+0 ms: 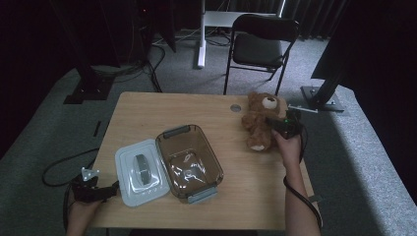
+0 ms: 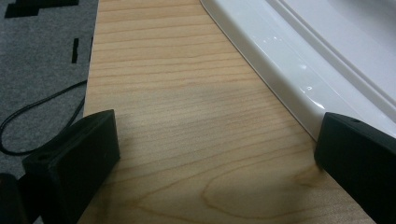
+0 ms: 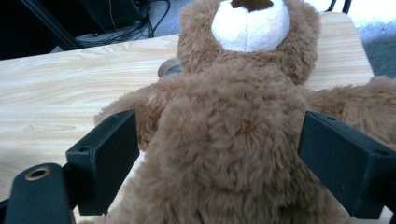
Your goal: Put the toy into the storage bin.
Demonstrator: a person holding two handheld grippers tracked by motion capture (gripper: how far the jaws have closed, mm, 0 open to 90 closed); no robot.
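Observation:
A brown teddy bear (image 1: 259, 122) lies on its back at the table's far right, its white muzzle (image 3: 250, 21) pointing away from me. My right gripper (image 1: 274, 124) is open, and its jaws straddle the bear's torso (image 3: 224, 154), one on each side. A clear brown container (image 1: 189, 162) with grey latches stands open at mid-table. Its white lid (image 1: 139, 172) lies flat just to its left. My left gripper (image 1: 114, 188) is open at the front-left table edge, with bare wood (image 2: 187, 140) between its jaws. The lid's rim (image 2: 280, 74) is just beside the right jaw.
A grey grommet (image 1: 235, 107) sits in the table (image 1: 162, 110) left of the bear's head. A black folding chair (image 1: 263, 44) and a white desk leg (image 1: 201, 34) stand beyond the table. Cables (image 1: 59, 167) trail on the grey carpet at left.

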